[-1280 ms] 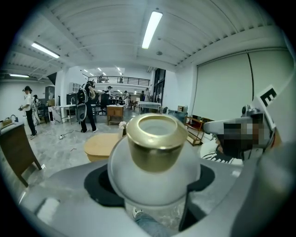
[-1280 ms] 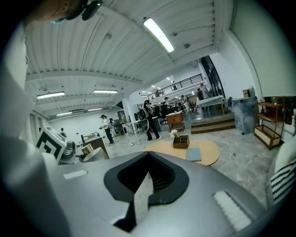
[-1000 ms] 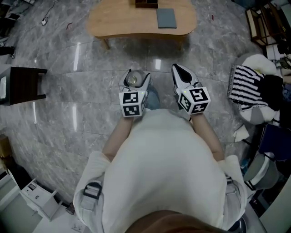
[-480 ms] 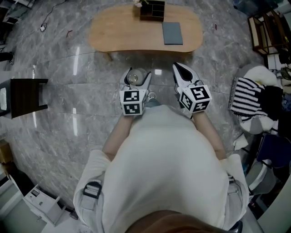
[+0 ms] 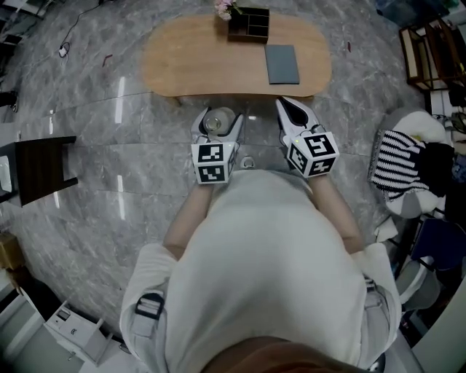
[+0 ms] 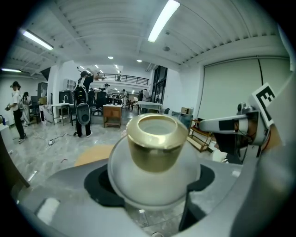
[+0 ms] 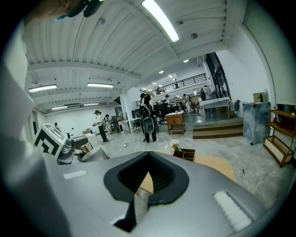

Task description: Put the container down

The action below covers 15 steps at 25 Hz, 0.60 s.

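Note:
The container is a round frosted-glass jar with a gold neck; it fills the left gripper view. My left gripper is shut on its belly, one dark pad on each side, and holds it upright above the floor. My right gripper is beside it to the right, jaws meeting at the tips with nothing between them. Both point at the oval wooden table, whose near edge lies just beyond the fingertips. The right gripper view shows the jar's gold neck at the left.
On the table are a dark compartment box with pink flowers and a grey notebook. A dark stool stands on the marble floor at the left. A striped cloth lies on a seat at the right, and a wooden shelf stands beyond it.
The table has drawn closer and slid down the head view as the person walked toward it. Both grippers moved forward together, and the left one kept its hold on the container.

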Motion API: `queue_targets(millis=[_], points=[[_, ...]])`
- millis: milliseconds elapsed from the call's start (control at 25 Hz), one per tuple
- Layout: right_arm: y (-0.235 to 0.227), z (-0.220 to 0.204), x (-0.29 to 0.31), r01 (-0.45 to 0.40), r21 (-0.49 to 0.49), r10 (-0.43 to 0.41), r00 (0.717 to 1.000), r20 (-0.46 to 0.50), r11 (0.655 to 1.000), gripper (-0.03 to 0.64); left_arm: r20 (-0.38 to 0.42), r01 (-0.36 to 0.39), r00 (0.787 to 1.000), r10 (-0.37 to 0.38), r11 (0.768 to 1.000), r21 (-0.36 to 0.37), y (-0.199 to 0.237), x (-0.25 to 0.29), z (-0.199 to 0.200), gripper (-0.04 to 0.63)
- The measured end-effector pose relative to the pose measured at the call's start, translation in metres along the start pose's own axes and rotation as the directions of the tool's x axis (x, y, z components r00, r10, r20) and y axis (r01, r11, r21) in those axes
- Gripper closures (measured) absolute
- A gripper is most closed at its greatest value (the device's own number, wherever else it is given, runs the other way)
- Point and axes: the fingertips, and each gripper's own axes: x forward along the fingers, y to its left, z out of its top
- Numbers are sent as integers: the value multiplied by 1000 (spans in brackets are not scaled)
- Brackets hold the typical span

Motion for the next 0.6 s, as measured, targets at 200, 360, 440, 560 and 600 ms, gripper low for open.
queue_targets(millis=[200,360,440,560,600], points=[[-9,7,23,-5,3,5,1000,-7,1000,618,-4,-7,1000,7,1000,-7,14,24,4,241],[-26,3,43,-15,10,15,999,-37,1000,618,-16,-17,1000,17,999,-37,24,52,2,241],[-37,0,55,-19,11,20,998,-54,1000,618,-32,-23,999,21,999,-41,28,68,-2,241],[-57,-6,79,-26,5,26,996,-82,1000,618,-56,-36,998,33,998,-49,37,100,-6,241],[-65,-9,88,-28,7,28,995,-92,1000,618,-64,-42,997,39,998,-52,40,113,-7,241]])
